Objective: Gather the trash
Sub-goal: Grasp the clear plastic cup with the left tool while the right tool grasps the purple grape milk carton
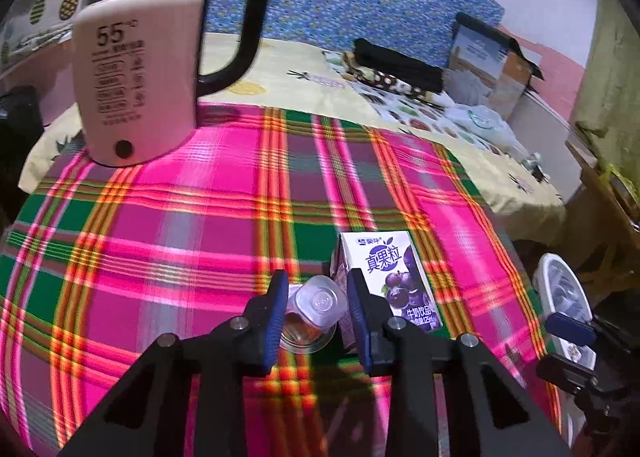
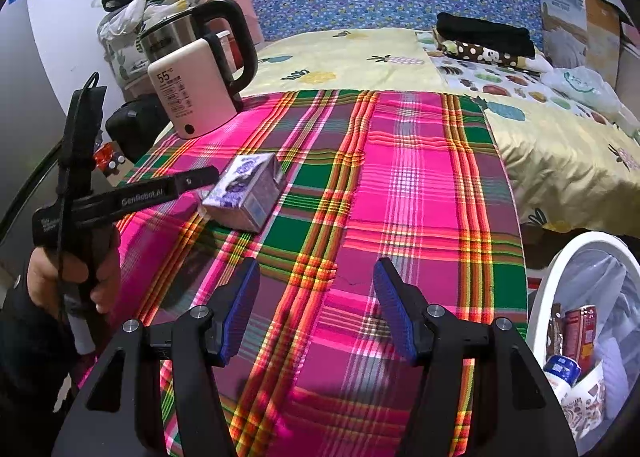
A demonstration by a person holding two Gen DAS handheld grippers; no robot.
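A small clear plastic cup with amber dregs lies on its side on the plaid cloth. My left gripper is shut on it, a blue pad against each side. Just right of it a purple blueberry milk carton lies flat; in the right wrist view the carton sits beside the left gripper's black finger. My right gripper hovers open over bare cloth with nothing between its fingers.
A white bin lined with a bag and holding several wrappers stands off the cloth's right edge. A kettle stands at the back left. Folded clothes and a box lie on the bed behind. A person's hand grips the left handle.
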